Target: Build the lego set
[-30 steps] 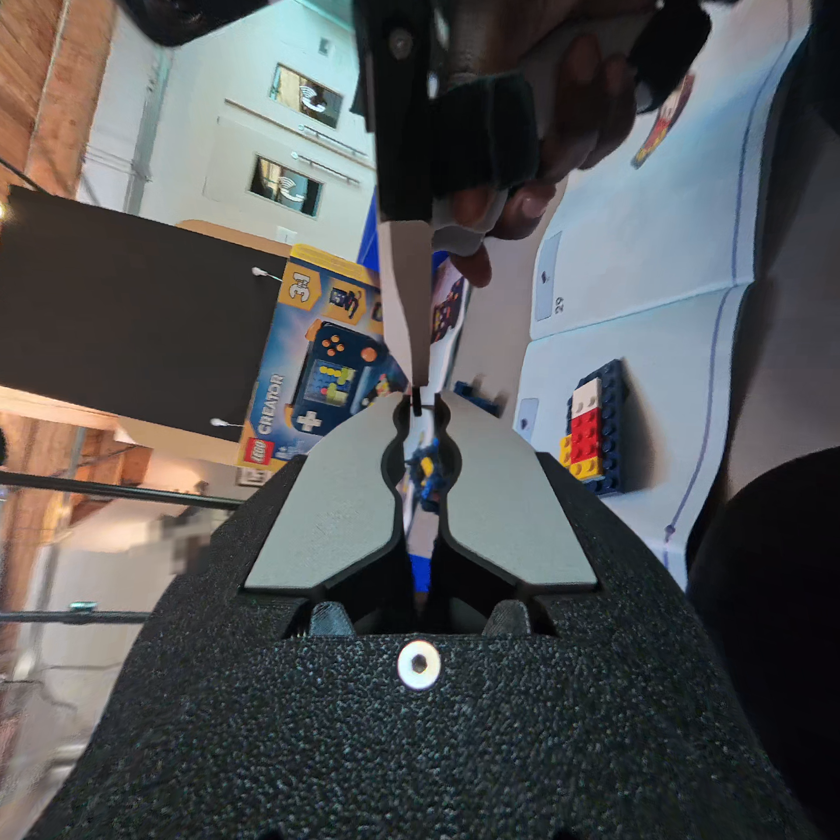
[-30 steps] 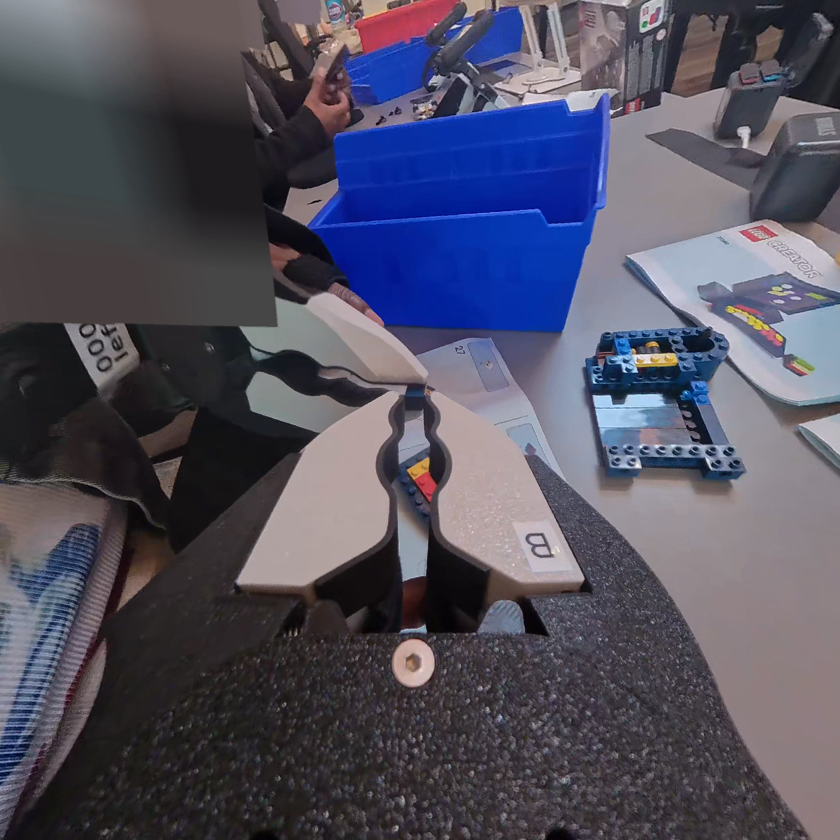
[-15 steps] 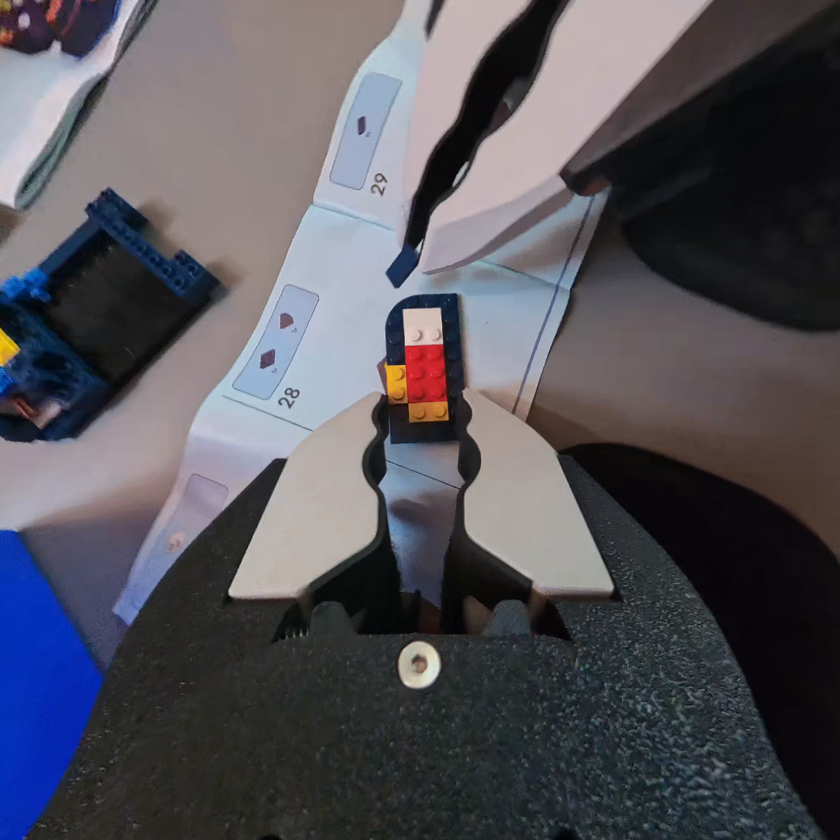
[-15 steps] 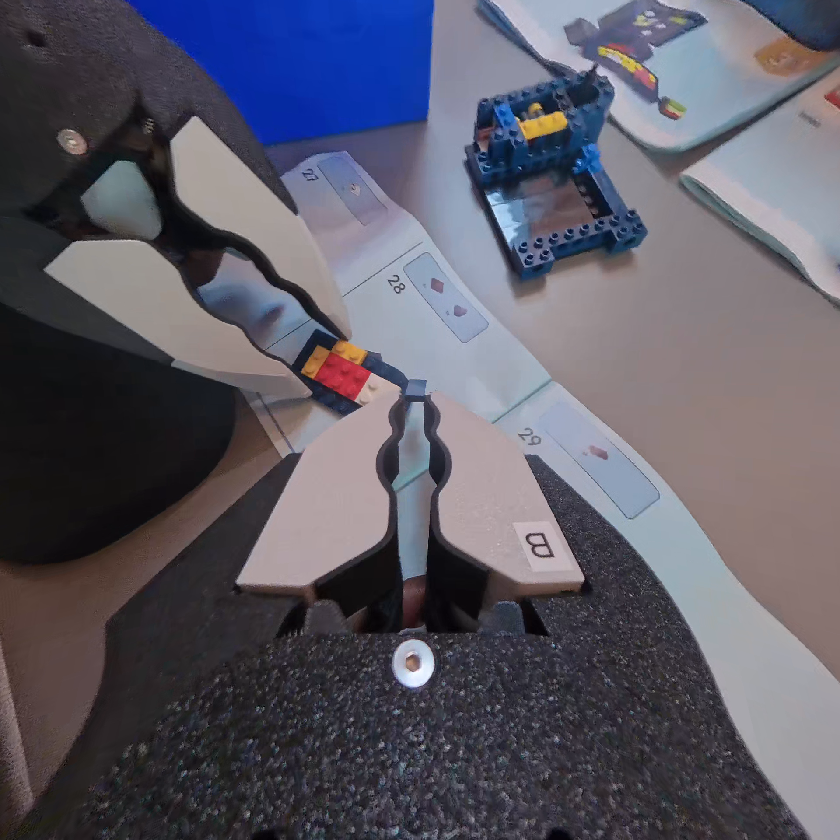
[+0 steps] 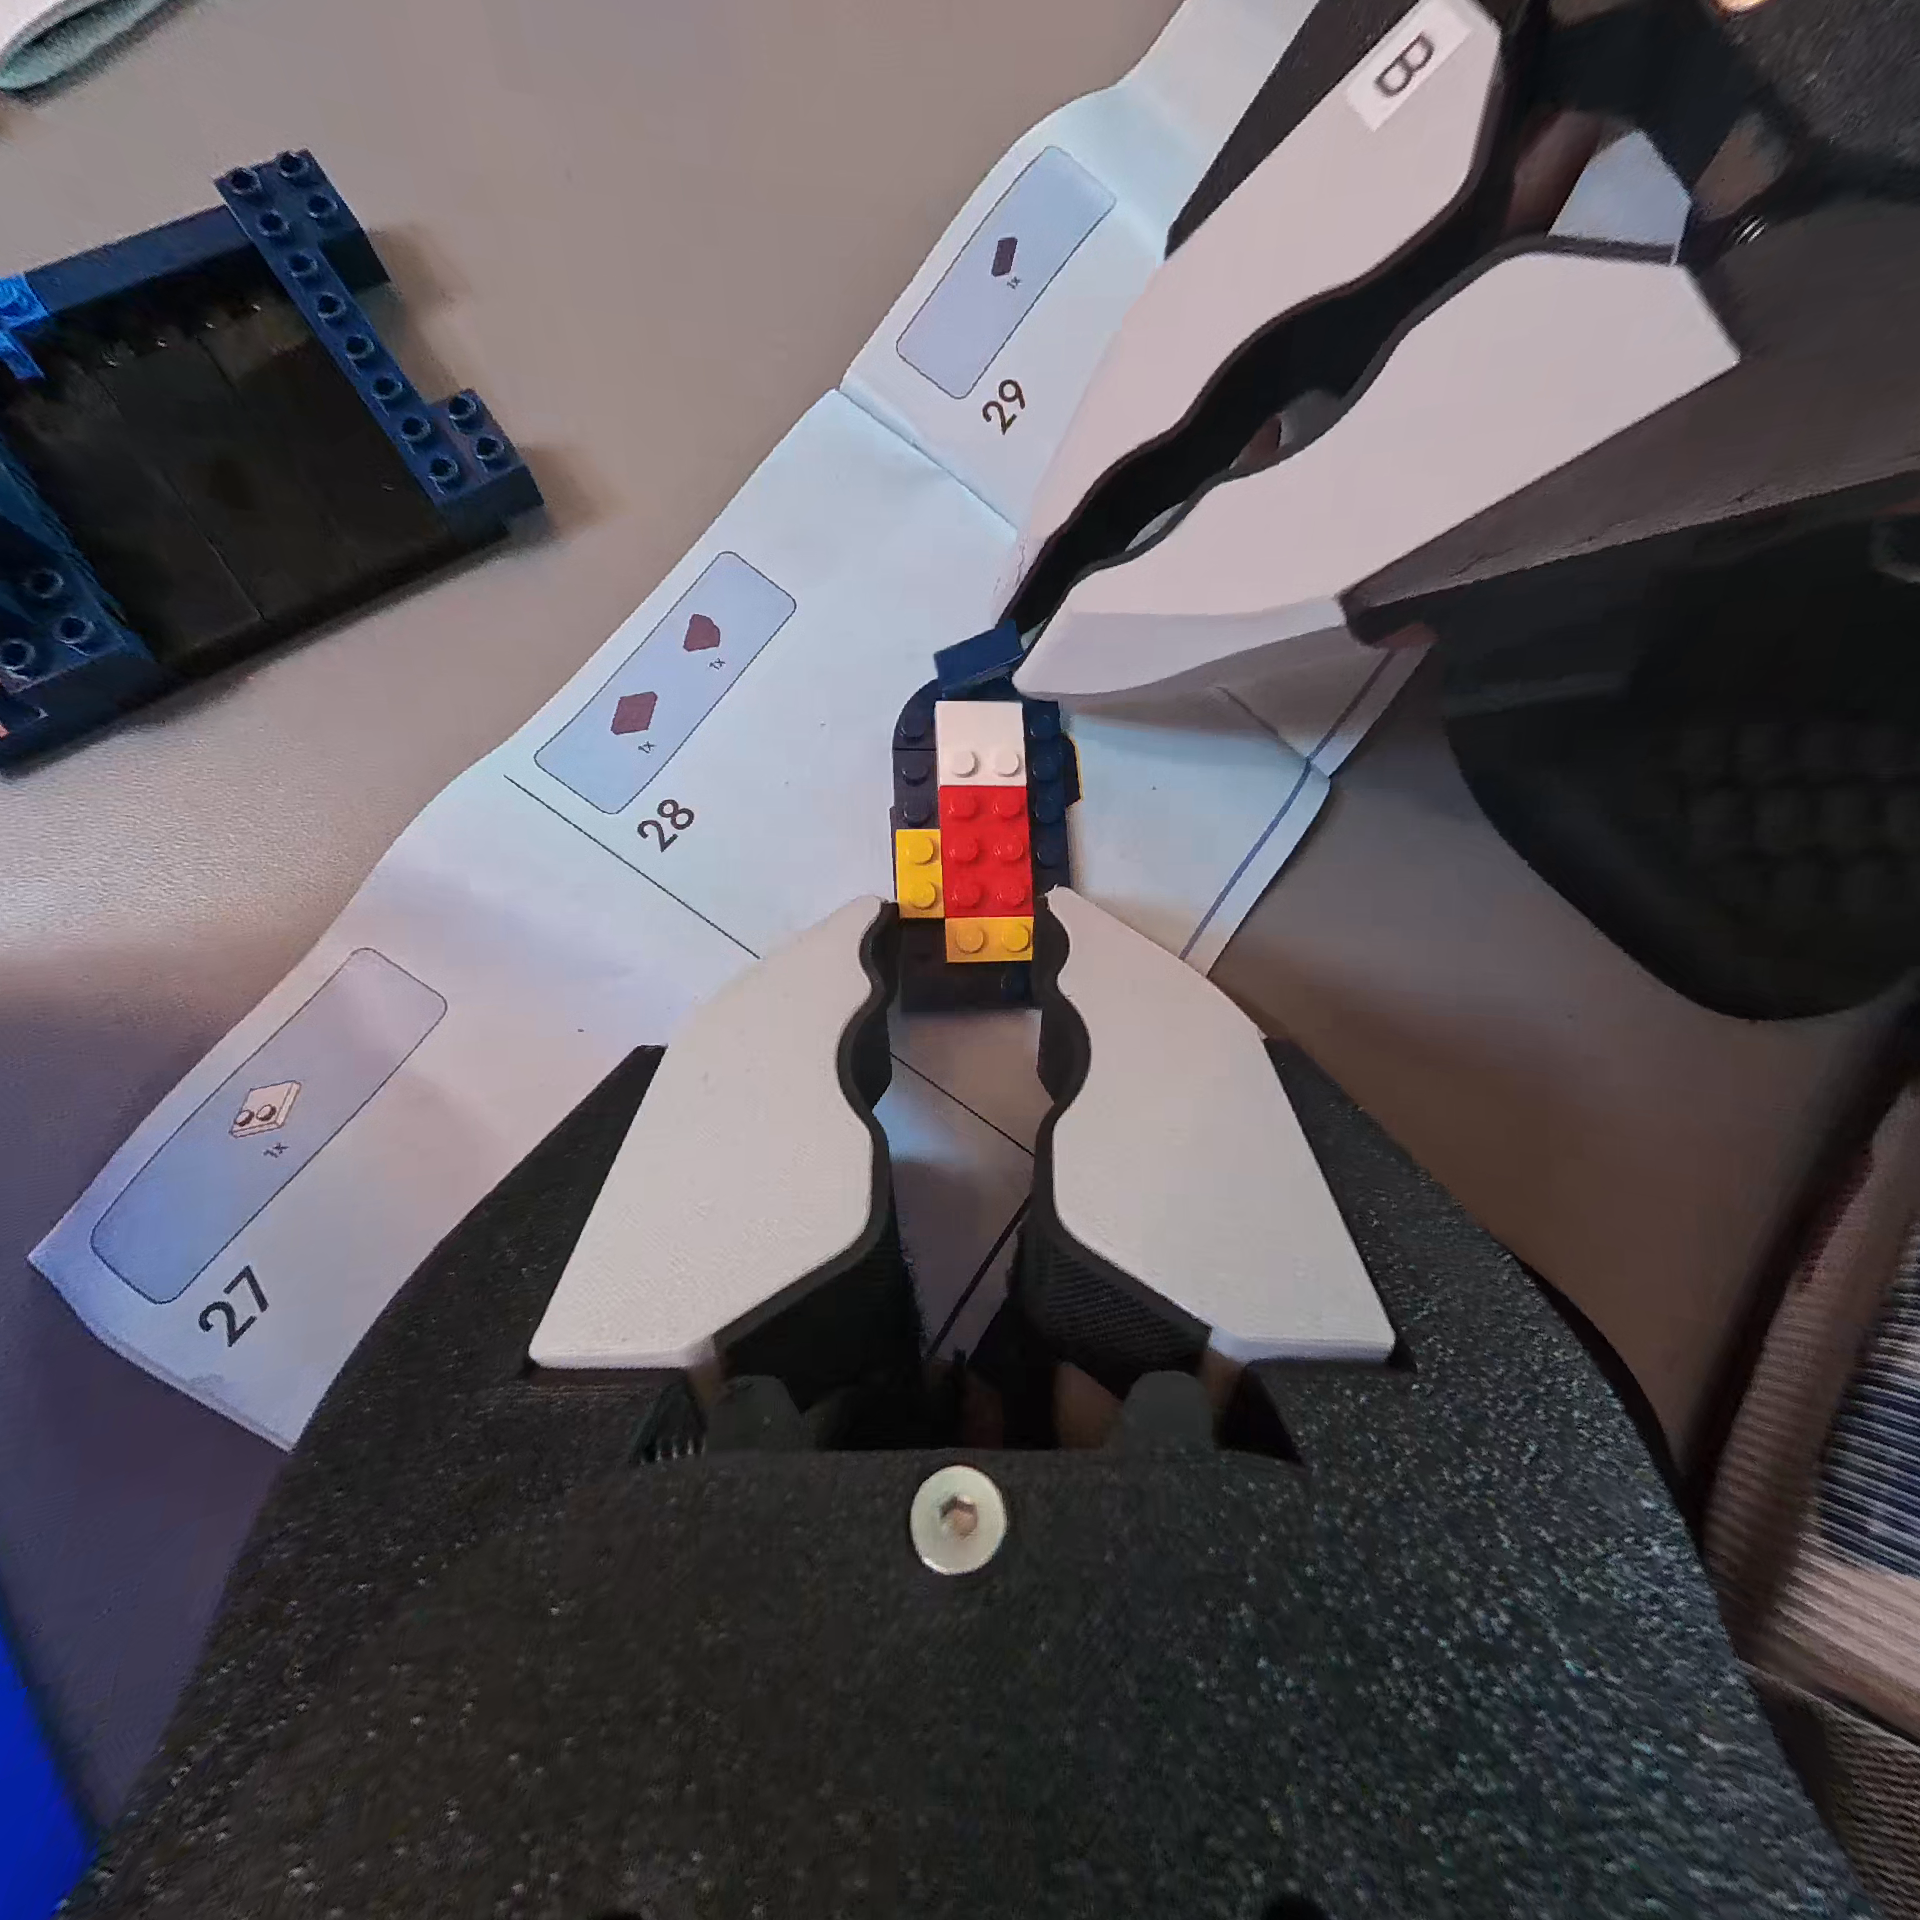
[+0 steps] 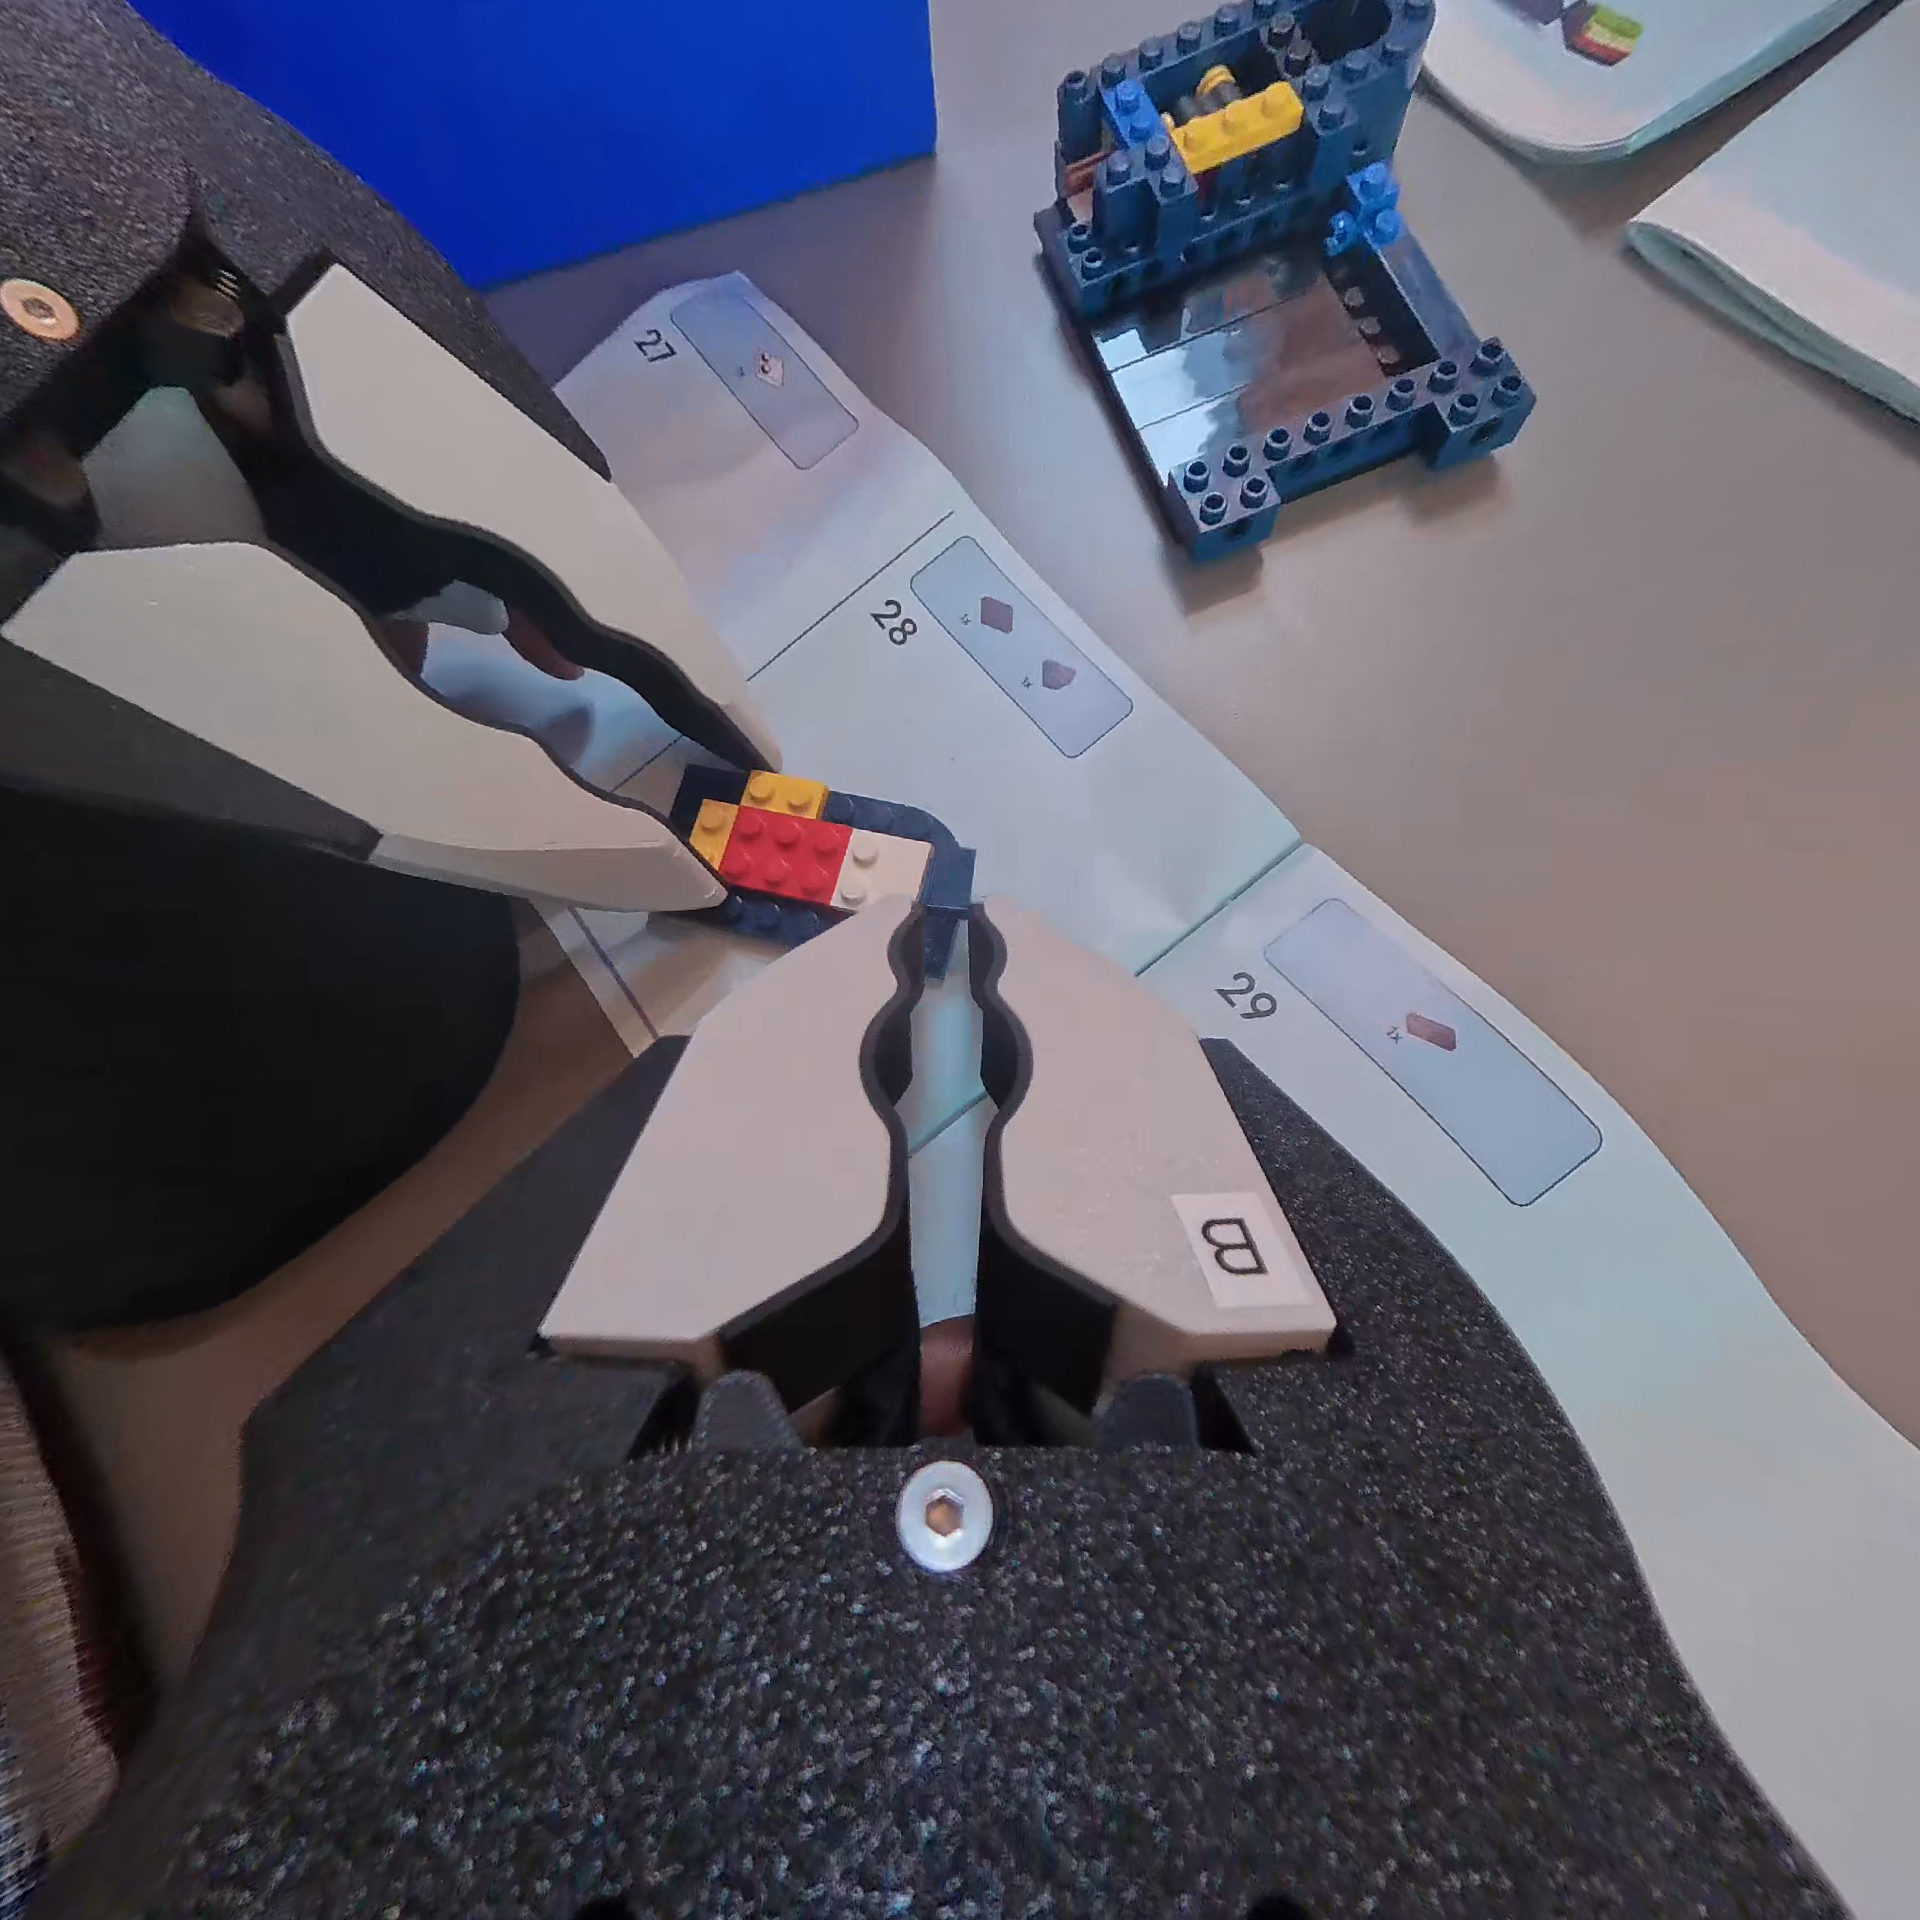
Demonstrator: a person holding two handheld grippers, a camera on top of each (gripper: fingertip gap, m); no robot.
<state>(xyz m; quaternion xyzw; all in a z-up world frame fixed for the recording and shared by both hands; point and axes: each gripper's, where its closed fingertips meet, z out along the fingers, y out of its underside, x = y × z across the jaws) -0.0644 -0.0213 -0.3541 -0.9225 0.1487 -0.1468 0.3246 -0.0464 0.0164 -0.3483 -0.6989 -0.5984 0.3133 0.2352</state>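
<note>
- Small brick plate (image 5: 982,831): dark blue base with white, red, yellow and orange bricks on top, flat on the paper strip (image 5: 499,987) near the worktop's (image 5: 582,125) front edge.
- Left claw (image 5: 964,914) closed onto the plate's near end, a fingertip (image 5: 1070,920) against each long side of the dark base; gap only as wide as the plate.
- Right claw (image 6: 948,912) narrow, pinching a small dark blue piece (image 6: 951,894) between its tips.
- Blue piece touching the plate's far rounded end, next to the white brick (image 5: 977,743); whether seated on the studs or only resting against the edge, cannot tell.
- Both claws meeting at the plate from opposite ends, right claw (image 5: 1023,649) seen coming in from the upper right in the left view.
- Paper strip pale blue, curling across the worktop, with numbered panels showing small part pictures.
- Larger dark blue brick frame (image 6: 1299,301) well apart on the worktop, with a glossy dark floor, a yellow brick and lighter blue bits at its far end.
- Blue bin (image 6: 540,114) behind the strip, beside the left claw.
- Booklets (image 6: 1787,249) at the far right edge of the right view.
- Worktop plain grey-brown.
</note>
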